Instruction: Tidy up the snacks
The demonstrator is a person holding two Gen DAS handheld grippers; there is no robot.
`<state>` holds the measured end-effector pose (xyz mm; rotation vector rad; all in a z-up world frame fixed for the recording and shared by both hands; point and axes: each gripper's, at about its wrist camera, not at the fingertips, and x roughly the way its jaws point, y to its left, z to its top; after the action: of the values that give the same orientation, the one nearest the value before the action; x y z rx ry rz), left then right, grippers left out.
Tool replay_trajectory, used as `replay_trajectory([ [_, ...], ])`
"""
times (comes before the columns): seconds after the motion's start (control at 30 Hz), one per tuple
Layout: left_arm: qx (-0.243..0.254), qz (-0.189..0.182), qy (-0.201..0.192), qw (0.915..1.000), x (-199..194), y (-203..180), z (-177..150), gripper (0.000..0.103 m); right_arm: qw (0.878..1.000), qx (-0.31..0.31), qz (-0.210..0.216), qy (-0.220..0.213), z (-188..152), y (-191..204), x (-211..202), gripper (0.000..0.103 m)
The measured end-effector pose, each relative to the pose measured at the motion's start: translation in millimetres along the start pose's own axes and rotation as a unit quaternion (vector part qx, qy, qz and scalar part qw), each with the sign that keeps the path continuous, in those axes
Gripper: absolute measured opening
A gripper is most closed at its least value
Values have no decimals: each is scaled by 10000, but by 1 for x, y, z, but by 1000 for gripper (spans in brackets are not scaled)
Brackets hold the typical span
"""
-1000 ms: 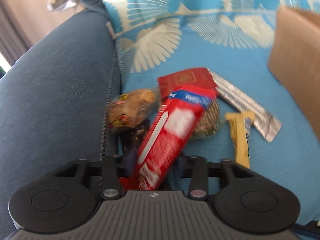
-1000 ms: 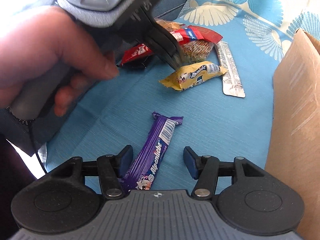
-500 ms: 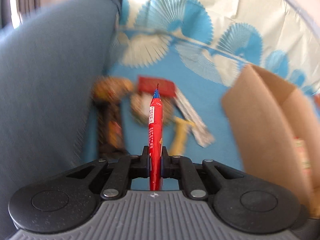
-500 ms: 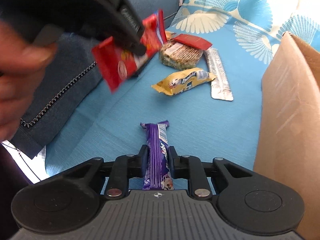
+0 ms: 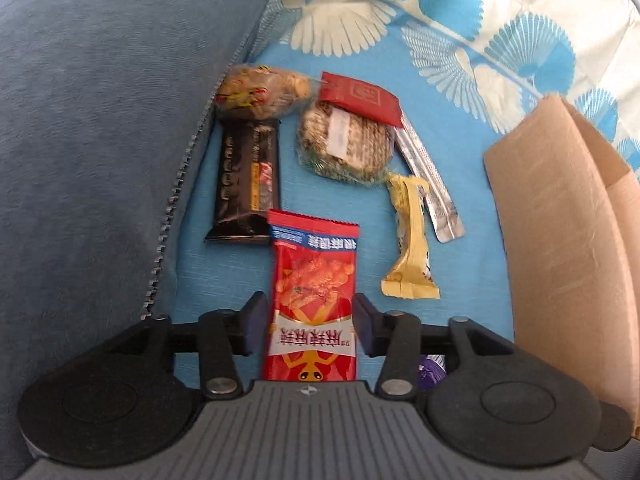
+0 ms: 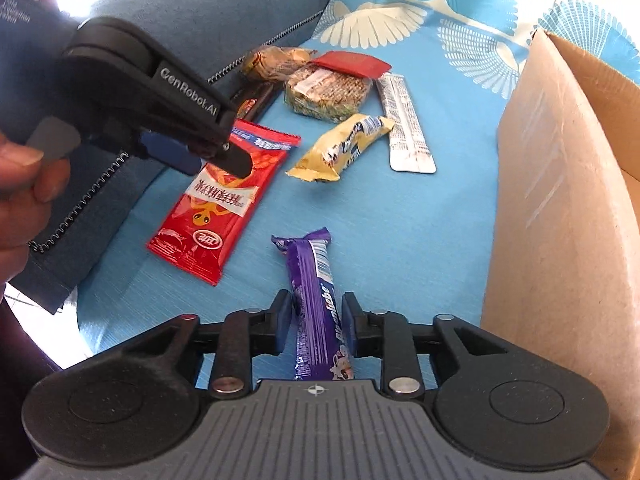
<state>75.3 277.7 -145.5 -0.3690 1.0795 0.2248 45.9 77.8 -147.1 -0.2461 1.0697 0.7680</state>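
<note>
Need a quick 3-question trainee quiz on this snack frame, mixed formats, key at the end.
1. True or false: the left tool is clamped on the red snack packet.
2. Which snack lies between the right tool fingers? A) yellow bar B) purple bar C) silver stick
3. Fill in: the cardboard box stands on the ___ side of the right wrist view.

Key:
1. False; its jaws stand open and the packet lies flat on the blue cloth.
2. B, the purple bar.
3. Right.
</note>
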Motion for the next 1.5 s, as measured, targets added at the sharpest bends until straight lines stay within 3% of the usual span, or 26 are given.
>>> replay_trajectory([
  [0.23,725,452,271,9960,21,-22,-2,76,10000,-73,-29,17,0,1,6,40],
  [0.5,1039,689,244,9919,29,-36,-6,78,9999,-108,-46,-22,-1,1,8,41],
  [0.6,1136,711,192,9908,27,-39,-7,72,9998,-208,-38,-48,-2,3,7,38],
  [0.7,1228,697,102,9899,26,-41,-5,54,9993,-342,-22,-132,-4,5,5,21],
  [0.83,1198,709,85,9902,21,-41,-4,50,9986,-362,-67,-392,-2,5,-4,19],
  [1.17,989,576,-618,9915,-25,-43,5,49,9881,-401,-60,-1481,4,-1,-49,18],
  [1.5,882,451,-1670,9810,-71,-66,9,49,9705,-405,-76,-2374,6,-20,-96,18],
])
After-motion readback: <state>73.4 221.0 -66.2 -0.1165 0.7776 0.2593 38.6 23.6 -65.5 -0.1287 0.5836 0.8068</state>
